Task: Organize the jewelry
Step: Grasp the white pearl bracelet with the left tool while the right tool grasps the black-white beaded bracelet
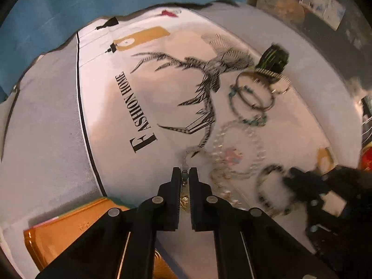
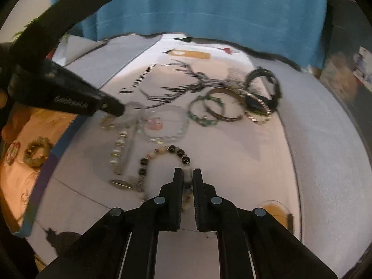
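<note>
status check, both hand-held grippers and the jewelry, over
Left hand-held gripper shut on thin chain. Right hand-held gripper shut on beaded bracelet. More bangles loose on cloth, nothing blocking.

The left gripper (image 1: 185, 171) points steeply down, its jaws nearly together and pinching a thin beaded chain (image 1: 185, 187) that runs up between the pads. The right gripper (image 2: 187, 172) also tilts down, jaws drawn close on the pale beads of a bracelet (image 2: 167, 155). In the right wrist view the left gripper (image 2: 116, 109) reaches in from the left edge, its tip low over the cloth (image 2: 244, 153).
</note>
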A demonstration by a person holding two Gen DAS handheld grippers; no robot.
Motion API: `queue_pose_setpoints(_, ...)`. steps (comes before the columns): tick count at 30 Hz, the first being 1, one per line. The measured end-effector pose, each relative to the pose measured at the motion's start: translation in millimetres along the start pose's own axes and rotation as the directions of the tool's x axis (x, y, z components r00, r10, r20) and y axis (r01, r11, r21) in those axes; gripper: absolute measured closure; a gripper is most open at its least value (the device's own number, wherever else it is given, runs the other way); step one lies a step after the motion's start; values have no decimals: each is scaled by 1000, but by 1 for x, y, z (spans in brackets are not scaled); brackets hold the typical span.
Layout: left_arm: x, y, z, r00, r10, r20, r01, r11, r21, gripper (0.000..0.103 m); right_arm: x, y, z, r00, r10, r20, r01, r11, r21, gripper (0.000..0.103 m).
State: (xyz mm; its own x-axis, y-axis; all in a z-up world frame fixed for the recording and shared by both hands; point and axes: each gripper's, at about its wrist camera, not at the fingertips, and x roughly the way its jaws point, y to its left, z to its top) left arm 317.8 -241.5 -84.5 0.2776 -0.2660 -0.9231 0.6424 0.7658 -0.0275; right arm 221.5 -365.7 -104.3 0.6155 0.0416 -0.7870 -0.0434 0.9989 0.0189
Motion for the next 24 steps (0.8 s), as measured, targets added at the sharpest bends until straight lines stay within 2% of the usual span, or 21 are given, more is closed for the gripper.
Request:
queue_pose_setpoints(4,-36,-6,-7,997,27,72,-28,1000,13,98,-32,-7,5,999,-23,46,22,999,35,94)
queue_pose_setpoints(11,-98,-11,-34,985,45,165,-39,998,-42,98,-84,1,3,993,-40,110,37,999,27,94)
queue_pose_setpoints(18,-167,-37,-94,965,12,262,5,998,-67,98,-141,19,-17,987,-55,153,55,998,3,94)
queue_pose_setpoints(24,-203,-60,-151,949,-22,313,47,996,-71,98,-186,45,-48,986,-47,161,56,997,-54,94)
